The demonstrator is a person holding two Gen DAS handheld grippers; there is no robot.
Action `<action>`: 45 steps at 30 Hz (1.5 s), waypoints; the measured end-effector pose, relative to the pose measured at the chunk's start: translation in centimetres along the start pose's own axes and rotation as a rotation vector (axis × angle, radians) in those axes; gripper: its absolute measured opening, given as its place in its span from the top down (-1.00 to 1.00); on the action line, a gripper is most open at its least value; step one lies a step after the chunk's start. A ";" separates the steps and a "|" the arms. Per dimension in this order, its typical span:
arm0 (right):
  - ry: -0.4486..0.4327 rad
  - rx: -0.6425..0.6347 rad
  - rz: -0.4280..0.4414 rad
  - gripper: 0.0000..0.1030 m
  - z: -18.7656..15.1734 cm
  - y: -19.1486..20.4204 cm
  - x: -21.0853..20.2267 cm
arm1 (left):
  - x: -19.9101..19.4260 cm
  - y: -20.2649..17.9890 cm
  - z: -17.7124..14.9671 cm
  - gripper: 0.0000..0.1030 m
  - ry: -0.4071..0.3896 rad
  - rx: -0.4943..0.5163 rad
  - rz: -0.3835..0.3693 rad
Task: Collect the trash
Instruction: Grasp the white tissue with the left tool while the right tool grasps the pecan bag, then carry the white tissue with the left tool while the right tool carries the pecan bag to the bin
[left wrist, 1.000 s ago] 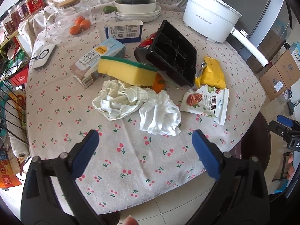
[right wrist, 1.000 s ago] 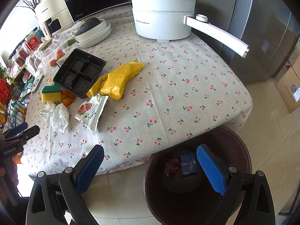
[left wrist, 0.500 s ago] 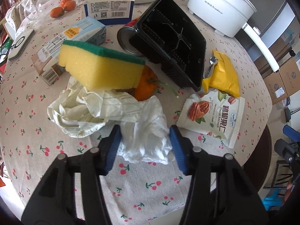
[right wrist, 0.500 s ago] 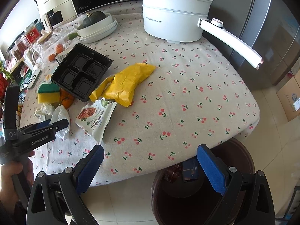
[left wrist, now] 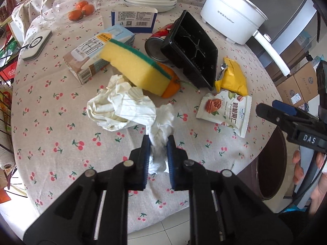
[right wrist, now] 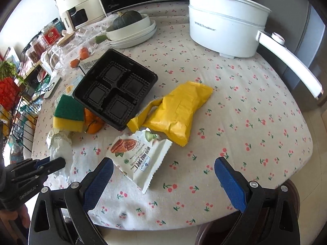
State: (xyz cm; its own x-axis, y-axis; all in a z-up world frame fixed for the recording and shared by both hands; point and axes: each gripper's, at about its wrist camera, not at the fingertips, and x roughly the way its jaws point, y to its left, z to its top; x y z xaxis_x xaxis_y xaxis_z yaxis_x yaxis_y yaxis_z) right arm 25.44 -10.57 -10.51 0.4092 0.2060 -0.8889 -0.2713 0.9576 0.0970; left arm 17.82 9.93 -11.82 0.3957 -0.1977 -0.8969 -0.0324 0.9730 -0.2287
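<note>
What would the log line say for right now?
left gripper: shut on tissue | right gripper: open, over pecan bag | bin: table edge

The white electric pot (left wrist: pixel 231 14) carries a small grey brand line on its side that reads roughly "Royalstar". The white snack packet (left wrist: pixel 224 112) shows large Chinese characters, "碧根果仁", with "Pecan Kernels" in small Latin letters beside them. The right tongs (left wrist: pixel 290 120), seen from the left wrist camera, bear a label reading "DAS". The left tongs (right wrist: pixel 49 166), seen from the right wrist camera, have "GenRobot.AI" printed along the black body. The milk carton (left wrist: pixel 96 51) shows big Chinese characters, too skewed to read. The blue-and-white box (left wrist: pixel 133 18) has a barcode and fine print, illegible.
</note>
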 end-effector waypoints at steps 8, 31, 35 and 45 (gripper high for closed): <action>-0.021 -0.200 0.080 -0.95 1.7 3.2 2.5 | -2.8 2.5 -1.5 0.66 -0.032 0.029 0.020; 0.172 -0.395 0.135 -0.95 -2.5 4.2 2.8 | -2.7 3.6 -1.4 0.66 -0.014 -0.009 0.028; 0.153 -0.316 0.142 -0.96 -1.2 3.7 3.2 | -2.7 3.7 -1.3 0.66 -0.013 -0.013 0.029; 0.188 -0.244 -0.012 -0.98 -0.4 4.9 7.5 | -2.5 3.5 -1.4 0.66 -0.007 -0.003 0.031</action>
State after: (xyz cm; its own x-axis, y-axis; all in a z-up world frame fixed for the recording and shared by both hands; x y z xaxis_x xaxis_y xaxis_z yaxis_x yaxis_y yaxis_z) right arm 26.83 -4.43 -16.85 0.2516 0.1327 -0.9587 -0.4780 0.8784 -0.0039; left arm 15.46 13.66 -10.87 0.4009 -0.1668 -0.9008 -0.0474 0.9782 -0.2023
